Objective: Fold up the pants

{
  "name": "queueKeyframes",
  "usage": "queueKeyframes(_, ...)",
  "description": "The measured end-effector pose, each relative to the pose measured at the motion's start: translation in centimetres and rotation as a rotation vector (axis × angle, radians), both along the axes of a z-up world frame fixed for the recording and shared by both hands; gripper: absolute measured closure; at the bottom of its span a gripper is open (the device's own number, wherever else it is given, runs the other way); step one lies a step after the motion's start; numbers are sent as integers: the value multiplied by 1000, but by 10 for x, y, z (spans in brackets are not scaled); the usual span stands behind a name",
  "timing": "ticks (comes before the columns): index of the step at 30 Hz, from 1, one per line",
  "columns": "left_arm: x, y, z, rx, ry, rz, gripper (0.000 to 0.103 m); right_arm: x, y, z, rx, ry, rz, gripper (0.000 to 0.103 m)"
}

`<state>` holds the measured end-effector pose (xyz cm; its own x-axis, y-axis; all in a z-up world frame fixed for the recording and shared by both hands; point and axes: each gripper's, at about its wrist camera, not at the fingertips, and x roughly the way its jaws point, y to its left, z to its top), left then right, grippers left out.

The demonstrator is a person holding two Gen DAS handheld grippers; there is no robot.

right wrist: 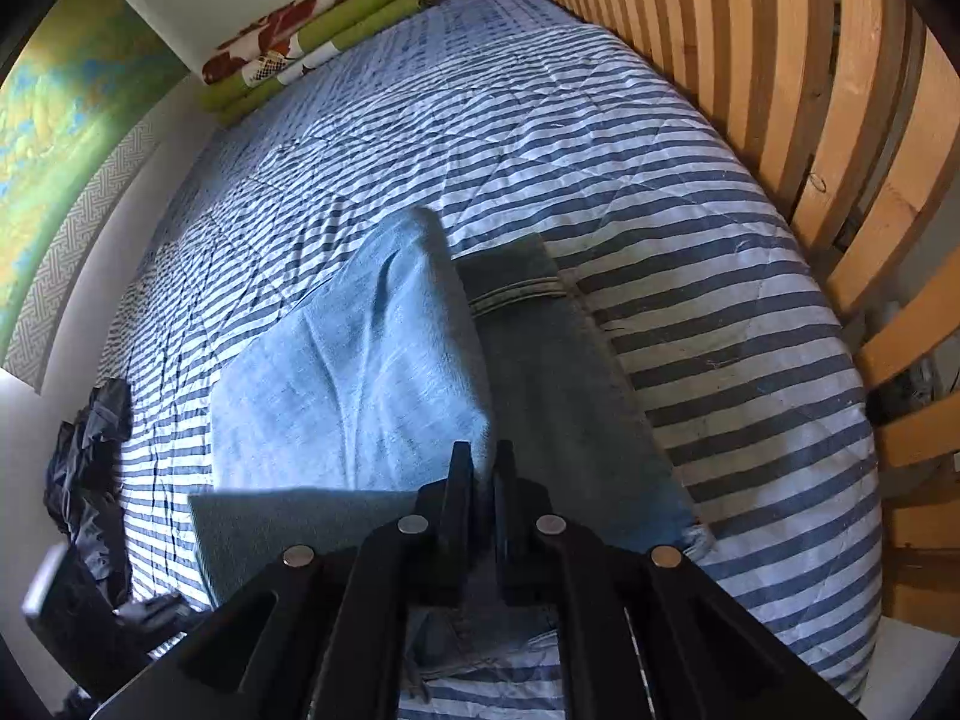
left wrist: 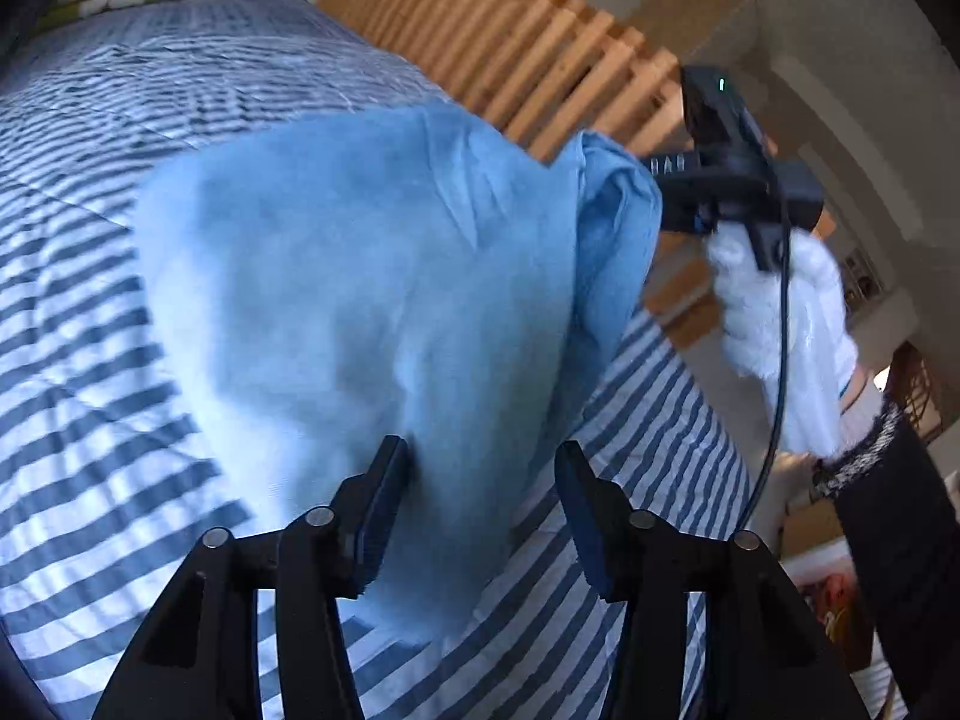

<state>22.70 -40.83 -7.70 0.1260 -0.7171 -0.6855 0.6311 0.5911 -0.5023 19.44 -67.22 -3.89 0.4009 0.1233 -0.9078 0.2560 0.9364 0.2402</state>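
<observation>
Left wrist view: left gripper (left wrist: 480, 504) jaws spread wide, nothing between them, light blue pants (left wrist: 372, 276) draped just ahead over the striped quilt (left wrist: 78, 276); gloved hand (left wrist: 780, 312) at 3 o'clock holds the other tool. Right wrist view: right gripper (right wrist: 483, 474) pinched closed on the pants (right wrist: 372, 372) fabric, folded pillows (right wrist: 312, 36) at 11 o'clock.
</observation>
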Motion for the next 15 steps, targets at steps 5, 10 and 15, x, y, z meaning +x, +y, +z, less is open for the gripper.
queueKeyframes(5, -18, -29, 1, -24, -42, -56, 46, -21, -35, 18, -42, -9, -140, 70)
queueKeyframes(10, -23, -40, -6, -35, -28, -93, 45, -37, -27, 19, -19, 24, -82, 66)
queueKeyframes(15, -57, -28, 2, -12, -57, -220, 45, -46, -2, 7, -47, 98, -36, 65)
